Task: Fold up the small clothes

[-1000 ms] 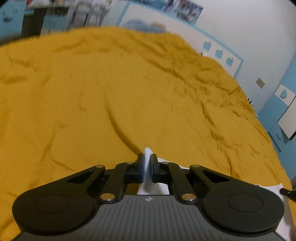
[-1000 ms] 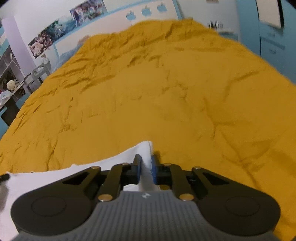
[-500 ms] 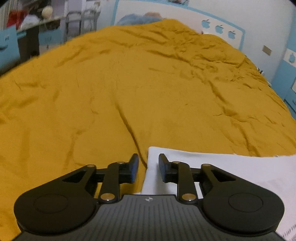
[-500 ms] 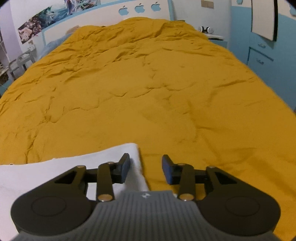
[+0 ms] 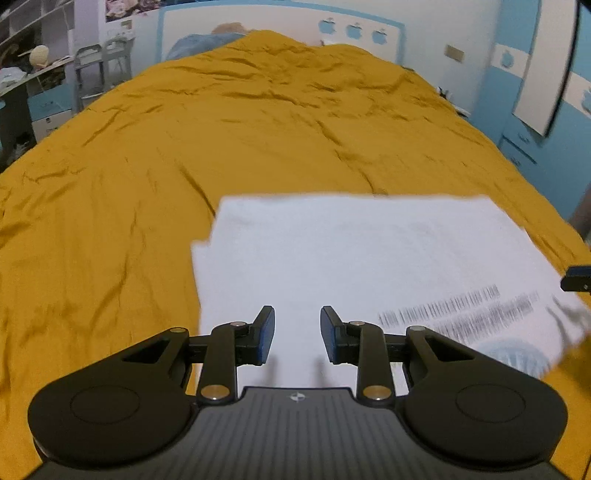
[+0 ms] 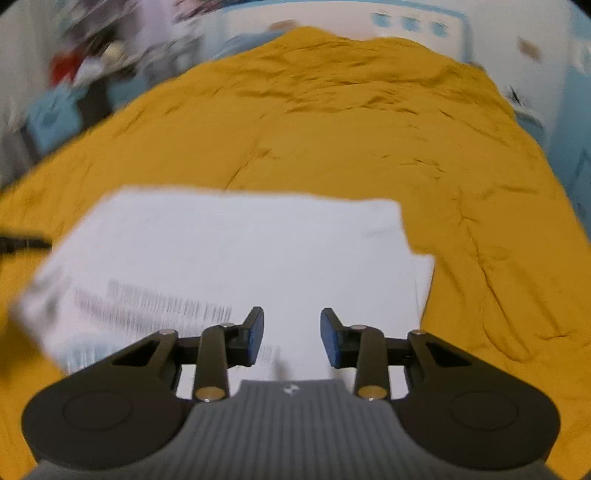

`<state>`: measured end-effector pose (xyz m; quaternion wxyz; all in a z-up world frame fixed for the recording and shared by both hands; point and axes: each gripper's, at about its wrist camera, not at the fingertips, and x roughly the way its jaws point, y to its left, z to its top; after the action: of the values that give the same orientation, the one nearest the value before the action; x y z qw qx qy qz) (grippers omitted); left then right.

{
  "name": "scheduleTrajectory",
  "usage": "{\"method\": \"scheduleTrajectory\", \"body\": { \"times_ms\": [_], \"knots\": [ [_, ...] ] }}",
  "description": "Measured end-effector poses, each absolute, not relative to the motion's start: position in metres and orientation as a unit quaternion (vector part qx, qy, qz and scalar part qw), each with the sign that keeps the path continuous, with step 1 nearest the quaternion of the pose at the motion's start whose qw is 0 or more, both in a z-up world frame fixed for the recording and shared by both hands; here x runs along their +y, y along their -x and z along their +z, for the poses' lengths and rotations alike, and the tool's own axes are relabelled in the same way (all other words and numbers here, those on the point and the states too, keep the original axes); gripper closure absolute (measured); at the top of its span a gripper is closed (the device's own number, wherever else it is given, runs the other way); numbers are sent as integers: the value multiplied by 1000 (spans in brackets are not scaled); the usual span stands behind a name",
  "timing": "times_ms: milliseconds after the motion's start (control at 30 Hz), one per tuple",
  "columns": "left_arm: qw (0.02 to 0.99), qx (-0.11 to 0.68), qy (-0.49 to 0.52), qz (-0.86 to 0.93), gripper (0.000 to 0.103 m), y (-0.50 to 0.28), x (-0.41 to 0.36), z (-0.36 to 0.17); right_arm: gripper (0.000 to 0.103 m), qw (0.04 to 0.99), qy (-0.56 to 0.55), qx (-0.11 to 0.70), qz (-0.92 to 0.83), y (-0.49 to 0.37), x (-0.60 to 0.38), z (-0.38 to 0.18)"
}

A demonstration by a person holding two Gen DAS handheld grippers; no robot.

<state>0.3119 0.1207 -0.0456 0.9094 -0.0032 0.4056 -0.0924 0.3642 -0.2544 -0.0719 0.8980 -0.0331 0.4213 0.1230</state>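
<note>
A wide bed covered with a wrinkled mustard-yellow cotton sheet [image 5: 258, 140] is filling most of both views, running back toward a white and blue headboard wall [image 5: 280, 33]. A folded white cotton garment with lines of dark printed text [image 5: 369, 258] is lying flat on the near part of that sheet, its long edge running across the bed; in the right wrist view the same garment [image 6: 240, 251] is spreading to the left and ahead of the fingers.

The left claw [image 5: 297, 328] is hovering just above the garment's near left portion, the cloth lying below and ahead of it, the print off to its right. Its jaws have just been opening and are standing released, with nothing between the blue pads. The right claw [image 6: 291, 328] is hanging over the garment's near right portion, the garment's right edge just beside it. Its jaws have just been closing a little after letting go, yet they are standing apart, gripping nothing. The right view is blurred.
</note>
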Motion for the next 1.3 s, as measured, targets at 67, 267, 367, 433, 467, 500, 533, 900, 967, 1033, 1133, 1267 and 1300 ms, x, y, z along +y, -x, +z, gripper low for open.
{"method": "scheduleTrajectory", "body": {
  "times_ms": [67,267,367,433,467,500,533,900,967,1033,1133,1267,1300],
  "knots": [
    [910,405,-6,-88,68,-294,118,-51,73,896,63,422,122,-341,-249,-79],
    [909,415,-10,-42,70,-271,123,-74,72,901,36,431,37,-310,-276,-116],
    [905,425,-16,-26,71,-270,127,-87,72,899,-5,437,24,-303,-289,-132],
    [903,428,-24,-27,71,-268,130,-97,73,901,-2,433,25,-298,-288,-141],
    [903,427,-31,-28,71,-268,129,-102,73,903,5,429,27,-295,-285,-147],
    [904,425,-34,-30,71,-269,128,-108,73,904,6,427,27,-292,-284,-153],
    [904,424,-29,-30,71,-267,130,-113,73,905,0,425,24,-290,-283,-158],
    [912,410,-4,-35,70,-258,135,-94,72,897,-25,441,28,-305,-288,-152],
    [916,399,-7,-48,65,-256,132,-82,63,899,-16,436,33,-305,-287,-138],
    [922,382,-7,-57,61,-256,129,-69,54,908,-29,416,42,-305,-292,-120],
    [928,367,5,-68,53,-264,124,-54,50,916,-62,393,51,-309,-308,-102],
    [926,369,31,-76,51,-288,120,-52,47,913,-142,380,42,-329,-345,-94],
    [925,370,35,-74,51,-293,119,-54,47,911,-157,379,39,-335,-354,-95]
  ]
}}
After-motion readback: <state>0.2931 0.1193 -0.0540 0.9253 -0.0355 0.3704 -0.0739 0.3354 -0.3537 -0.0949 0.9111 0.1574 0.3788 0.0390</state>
